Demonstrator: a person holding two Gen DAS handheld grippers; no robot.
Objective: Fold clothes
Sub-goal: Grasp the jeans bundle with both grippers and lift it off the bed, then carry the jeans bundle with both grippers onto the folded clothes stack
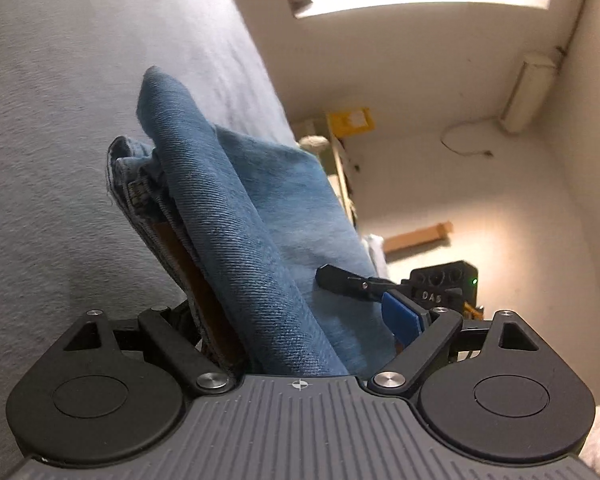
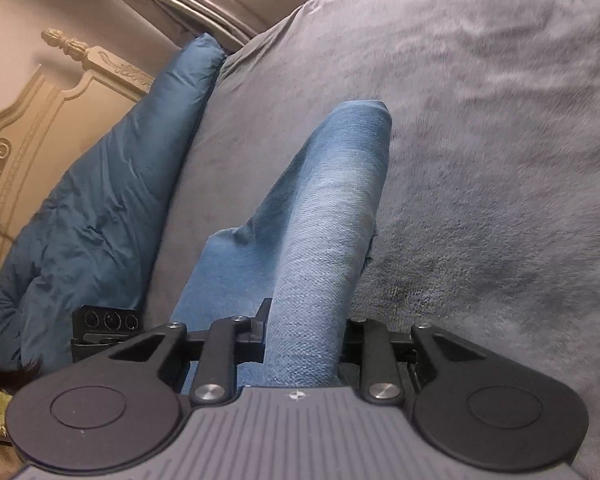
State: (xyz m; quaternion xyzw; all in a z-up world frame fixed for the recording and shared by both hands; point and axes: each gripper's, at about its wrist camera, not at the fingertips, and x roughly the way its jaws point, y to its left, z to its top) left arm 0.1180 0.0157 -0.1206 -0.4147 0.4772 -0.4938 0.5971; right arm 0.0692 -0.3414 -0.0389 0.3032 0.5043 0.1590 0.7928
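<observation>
Gripping jeans: left gripper, right gripper fingers both clamped; "DAS" lettering legible.

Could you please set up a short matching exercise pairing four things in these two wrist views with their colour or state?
Things:
1. jeans
2. bed cover
3. pillow
4. headboard

Colour or state:
A. cream, with carved ornament
B. grey and fuzzy, spread under everything
C. dark teal, creased, lying by the headboard
D. blue denim, gripped in both the left gripper and the right gripper

Pairs: 1-D, 2-B, 3-C, 4-A
</observation>
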